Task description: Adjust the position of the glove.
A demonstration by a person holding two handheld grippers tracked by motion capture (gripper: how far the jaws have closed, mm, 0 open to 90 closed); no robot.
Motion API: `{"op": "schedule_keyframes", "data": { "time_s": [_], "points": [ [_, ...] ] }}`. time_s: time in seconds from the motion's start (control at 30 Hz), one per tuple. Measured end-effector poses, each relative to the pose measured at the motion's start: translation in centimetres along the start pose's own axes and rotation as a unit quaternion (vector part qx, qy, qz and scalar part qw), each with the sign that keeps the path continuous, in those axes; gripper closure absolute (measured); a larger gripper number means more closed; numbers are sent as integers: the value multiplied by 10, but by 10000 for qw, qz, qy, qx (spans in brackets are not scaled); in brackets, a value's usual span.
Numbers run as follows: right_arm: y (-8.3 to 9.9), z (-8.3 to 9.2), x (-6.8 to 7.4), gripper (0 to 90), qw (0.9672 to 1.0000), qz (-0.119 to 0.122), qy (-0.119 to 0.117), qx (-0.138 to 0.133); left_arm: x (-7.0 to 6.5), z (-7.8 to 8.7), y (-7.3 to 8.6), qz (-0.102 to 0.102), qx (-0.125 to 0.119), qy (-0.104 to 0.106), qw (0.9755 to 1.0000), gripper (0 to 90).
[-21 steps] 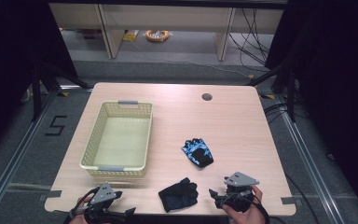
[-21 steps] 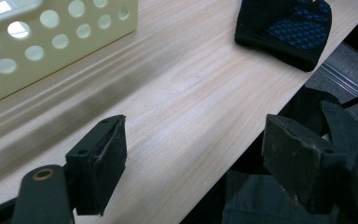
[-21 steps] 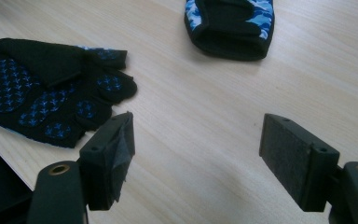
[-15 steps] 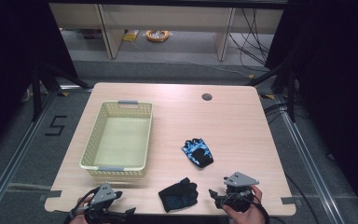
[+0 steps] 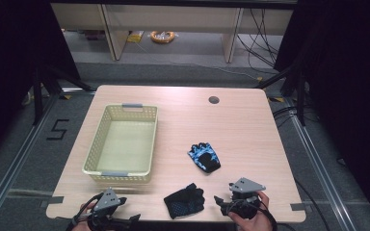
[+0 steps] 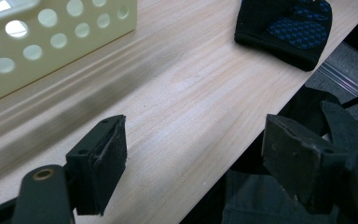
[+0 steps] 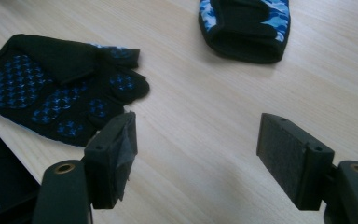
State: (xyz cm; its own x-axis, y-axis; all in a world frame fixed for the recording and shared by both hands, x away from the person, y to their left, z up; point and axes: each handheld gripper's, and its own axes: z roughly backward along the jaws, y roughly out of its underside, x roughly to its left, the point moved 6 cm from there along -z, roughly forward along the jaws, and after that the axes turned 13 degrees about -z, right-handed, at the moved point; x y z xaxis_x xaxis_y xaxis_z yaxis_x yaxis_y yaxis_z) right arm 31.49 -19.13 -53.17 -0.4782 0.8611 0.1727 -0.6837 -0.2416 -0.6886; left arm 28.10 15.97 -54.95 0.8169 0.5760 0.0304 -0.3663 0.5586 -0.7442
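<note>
Pale yellow perforated basket [image 5: 120,144] on the table's [image 5: 250,125] left half, grey handles at both short ends; nothing visible inside it. Black glove [image 5: 184,200] with blue grip dots lies flat near the front edge, between the two grippers. Blue camouflage glove [image 5: 204,157] sits farther in, apart from the black one; its fingers run off the top of the right gripper view. Both forearms cut off by the bottom of the high view. Left gripper [image 6: 191,163] held low at the front left corner, jaws wide apart, nothing between them. Right gripper [image 7: 196,154] low over bare wood just right of the black glove, jaws likewise wide, gripping nothing.
</note>
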Motion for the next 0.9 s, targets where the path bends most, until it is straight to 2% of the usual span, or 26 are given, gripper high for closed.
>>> {"op": "schedule_keyframes", "data": {
  "time_s": [0.03, 0.07, 0.13, 0.17, 0.2, 0.23, 0.27, 0.3, 0.33, 0.37, 0.43, 0.47, 0.5, 0.53, 0.57, 0.6, 0.63, 0.67, 0.7, 0.73, 0.77, 0.8, 0.83, 0.9],
  "points": [
    [0, 0, 1, 311, 10000, -23, -37, -5, -2, -1, -1, 82, -44, 22, 10000, 217],
    [0, 0, 1, 311, 10000, -23, -37, -5, -2, -1, -1, 82, -44, 22, 10000, 217],
    [-2, -1, 5, 338, 9998, 10, -196, -33, -2, -2, -2, 104, -63, 30, 9999, 220],
    [-2, -1, 8, 355, 9997, -70, -247, -12, -3, -3, -3, 109, -83, 33, 9999, 223],
    [-4, -3, 7, 367, 9995, 156, -257, -101, -3, -3, -4, 107, -7, 32, 9999, 227],
    [-5, -4, 9, 375, 9993, 236, -291, -81, -4, -5, -6, 130, -131, 50, 9998, 230],
    [-5, -4, 12, 386, 9992, 213, -345, -32, -6, -6, -8, 169, -126, 118, 9997, 236],
    [-7, -6, 14, 396, 9989, 249, -386, -65, -6, -8, -11, 115, -182, 159, 9996, 242],
    [-8, -7, 17, 404, 9987, 229, -445, -28, -7, -11, -13, 153, -199, 147, 9996, 248],
    [-10, -10, 20, 410, 9985, 253, -492, -29, -7, -14, -17, 160, -340, 128, 9992, 257],
    [-13, -13, 23, 428, 9978, 403, -523, 19, -7, -19, -20, 78, -142, 208, 9997, 270],
    [-13, -15, 26, 433, 9977, 410, -539, 46, -9, -23, -24, 116, -256, 191, 9994, 278],
    [-14, -16, 27, 437, 9974, 453, -558, 95, -10, -28, -27, -54, -236, 213, 9995, 282],
    [-15, -19, 30, 446, 9967, 524, -613, 84, -13, -32, -29, -1, -227, 270, 9994, 286],
    [-16, -20, 32, 456, 9969, 479, -616, 138, -15, -36, -33, 7, -283, 290, 9992, 293],
    [-17, -21, 32, 461, 9963, 574, -618, 159, -17, -38, -35, 22, -333, 289, 9990, 301],
    [-17, -23, 33, 463, 9963, 574, -628, 146, -17, -41, -38, -105, -265, 331, 9990, 303],
    [-17, -24, 35, 471, 9964, 502, -643, 246, -18, -43, -40, -129, -223, 330, 9991, 315],
    [-18, -26, 35, 474, 9959, 560, -664, 247, -20, -46, -43, -72, -292, 344, 9990, 326],
    [-20, -28, 35, 479, 9955, 639, -663, 235, -19, -47, -45, -202, -279, 358, 9988, 335],
    [-20, -30, 36, 488, 9954, 635, -686, 224, -22, -51, -48, -154, -313, 399, 9986, 342],
    [-21, -32, 38, 500, 9957, 596, -679, 194, -23, -52, -50, -178, -308, 438, 9984, 362],
    [-21, -33, 38, 502, 9947, 654, -719, 328, -23, -54, -52, -301, -281, 474, 9980, 374],
    [-21, -37, 39, 516, 9943, 671, -745, 355, -23, -58, -54, -319, -277, 467, 9980, 388]
  ]
}}
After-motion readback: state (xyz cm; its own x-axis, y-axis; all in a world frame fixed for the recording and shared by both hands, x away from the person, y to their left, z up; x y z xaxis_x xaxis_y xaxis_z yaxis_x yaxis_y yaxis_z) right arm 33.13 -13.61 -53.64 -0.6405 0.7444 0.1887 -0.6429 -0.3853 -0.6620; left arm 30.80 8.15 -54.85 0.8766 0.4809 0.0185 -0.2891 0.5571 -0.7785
